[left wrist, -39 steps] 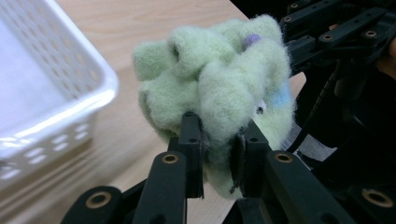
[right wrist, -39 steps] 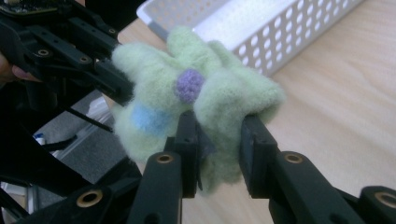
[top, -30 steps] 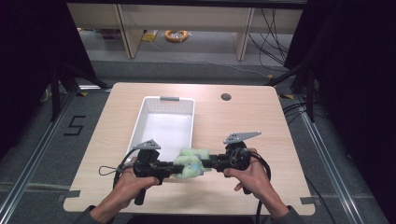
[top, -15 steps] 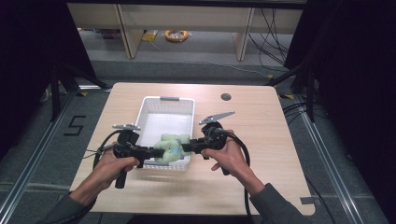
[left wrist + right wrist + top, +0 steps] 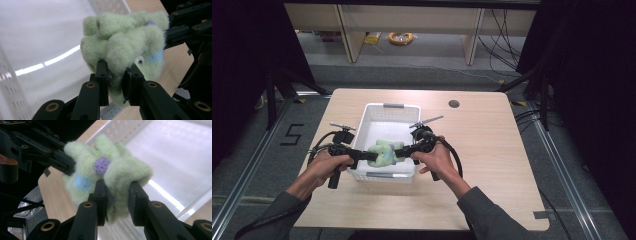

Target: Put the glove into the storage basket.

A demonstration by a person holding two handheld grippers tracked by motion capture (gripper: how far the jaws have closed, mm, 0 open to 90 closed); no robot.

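A: Where is the toy [image 5: 384,152]?
B: At centre frame in the high view, over the near end of the basket [image 5: 390,106], between both grippers.
A: State of the left gripper [image 5: 116,83]?
B: Jaws narrowed, pads clamped on the toy's green fleece.
A: And the right gripper [image 5: 117,195]?
B: Likewise clamped on the toy's other end, in the lower centre of its view.
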